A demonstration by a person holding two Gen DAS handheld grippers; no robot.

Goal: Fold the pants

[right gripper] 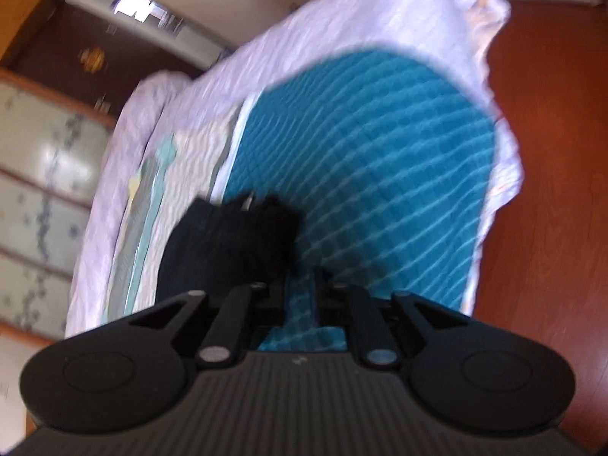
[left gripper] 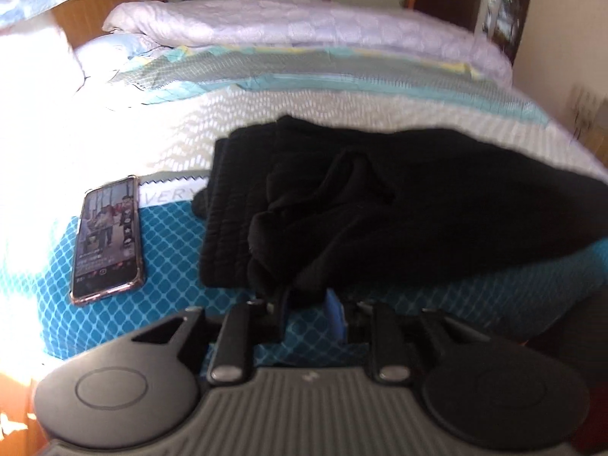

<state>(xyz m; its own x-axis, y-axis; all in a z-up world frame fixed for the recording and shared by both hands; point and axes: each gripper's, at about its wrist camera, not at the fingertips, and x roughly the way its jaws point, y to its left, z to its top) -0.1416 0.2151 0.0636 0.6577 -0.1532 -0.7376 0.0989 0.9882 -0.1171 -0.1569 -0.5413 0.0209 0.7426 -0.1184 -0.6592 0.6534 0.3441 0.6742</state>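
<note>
Black pants (left gripper: pixel 380 201) lie bunched on the bed, waistband to the left, legs running right. My left gripper (left gripper: pixel 306 296) is shut on a fold of the pants at their near edge, just above the blue quilt. In the right wrist view my right gripper (right gripper: pixel 300 285) is shut on a bunch of the black pants (right gripper: pixel 228 243), held above the blue diamond-patterned quilt (right gripper: pixel 380 174). The view is blurred and tilted.
A phone (left gripper: pixel 108 237) with a lit screen lies on the quilt left of the pants. A folded white duvet (left gripper: pixel 304 26) and pillows (left gripper: pixel 38 60) lie at the far side. A wooden floor (right gripper: pixel 551 190) lies beyond the bed's edge.
</note>
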